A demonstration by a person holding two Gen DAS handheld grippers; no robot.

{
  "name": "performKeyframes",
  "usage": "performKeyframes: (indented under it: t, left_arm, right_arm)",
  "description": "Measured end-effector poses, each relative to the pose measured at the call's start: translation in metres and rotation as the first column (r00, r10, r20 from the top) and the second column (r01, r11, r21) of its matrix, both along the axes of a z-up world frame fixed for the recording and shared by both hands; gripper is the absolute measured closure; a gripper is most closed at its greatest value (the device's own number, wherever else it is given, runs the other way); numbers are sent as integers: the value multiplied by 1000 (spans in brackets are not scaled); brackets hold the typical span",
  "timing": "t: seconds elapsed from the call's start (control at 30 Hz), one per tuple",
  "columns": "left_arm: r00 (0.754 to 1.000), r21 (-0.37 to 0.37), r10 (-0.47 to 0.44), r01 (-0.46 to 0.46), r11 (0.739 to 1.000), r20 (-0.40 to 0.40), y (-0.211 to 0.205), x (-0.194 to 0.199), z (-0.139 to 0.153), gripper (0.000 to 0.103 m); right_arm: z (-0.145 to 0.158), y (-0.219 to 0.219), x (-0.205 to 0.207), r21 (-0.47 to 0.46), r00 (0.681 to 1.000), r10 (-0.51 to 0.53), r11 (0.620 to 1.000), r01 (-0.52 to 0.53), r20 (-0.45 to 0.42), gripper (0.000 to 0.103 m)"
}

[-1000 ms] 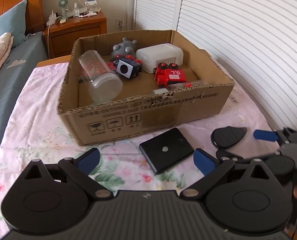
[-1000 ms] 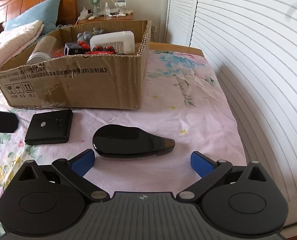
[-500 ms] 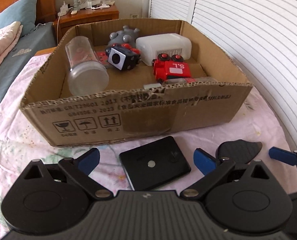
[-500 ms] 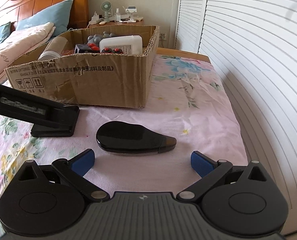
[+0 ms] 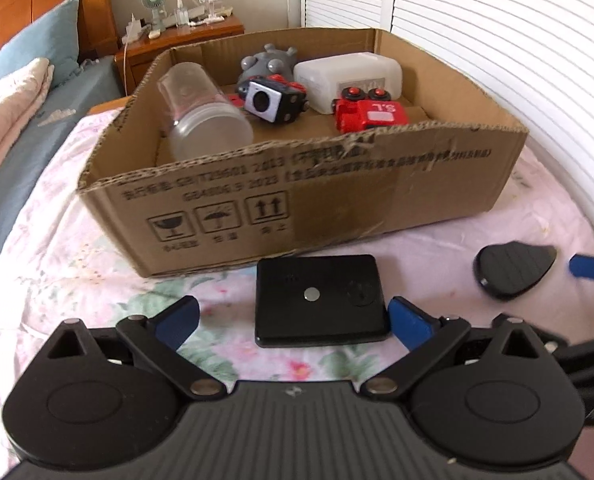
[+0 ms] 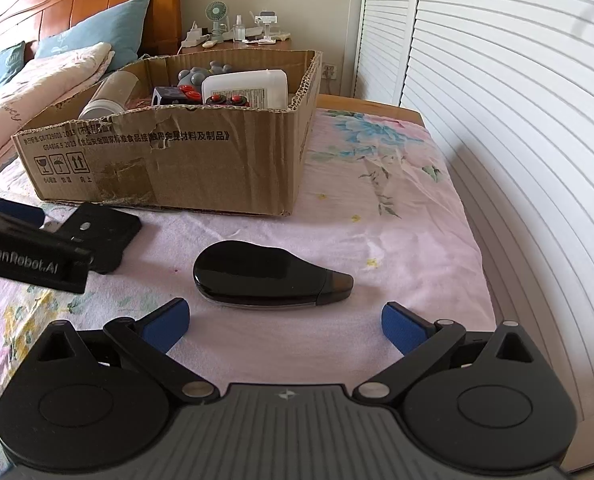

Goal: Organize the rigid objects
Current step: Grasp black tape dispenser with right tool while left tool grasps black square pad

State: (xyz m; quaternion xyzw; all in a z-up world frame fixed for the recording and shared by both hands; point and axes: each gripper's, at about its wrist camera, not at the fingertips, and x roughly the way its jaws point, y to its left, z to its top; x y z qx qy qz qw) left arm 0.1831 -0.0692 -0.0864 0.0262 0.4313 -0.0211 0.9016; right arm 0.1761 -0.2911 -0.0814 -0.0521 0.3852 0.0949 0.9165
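A flat black square pad lies on the floral cloth just in front of the cardboard box. My left gripper is open, its blue fingertips on either side of the pad's near edge. A black teardrop-shaped device lies on the cloth to the right; it also shows in the left wrist view. My right gripper is open just short of the device. The box holds a clear jar, a red toy truck, a white container, a grey toy and a black-and-white toy.
The table is covered by a pink floral cloth. White louvred doors stand close on the right. A bed with pillows lies to the left, and a wooden nightstand stands behind the box.
My left gripper has moved in and swung so the black pad now sits between its fingertips. My right gripper has crept a little closer to the teardrop device.
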Motion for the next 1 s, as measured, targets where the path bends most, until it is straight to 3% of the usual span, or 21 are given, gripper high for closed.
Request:
performKeyframes:
  t: [0.1, 0.23, 1.0]
  left_arm:
    - [999, 17, -25, 25, 1000, 32, -5, -2, 1, 9]
    - [995, 16, -84, 83, 996, 56, -14, -4, 4, 33]
    - [995, -41, -99, 100, 994, 25, 21, -14, 5, 33]
  right_arm:
    - [0, 1, 0, 0, 1000, -5, 1000, 5, 1, 0]
    - [0, 2, 0, -1, 1000, -10, 1000, 10, 0, 0]
    - [2, 23, 22, -2, 1000, -26, 1000, 26, -18, 0]
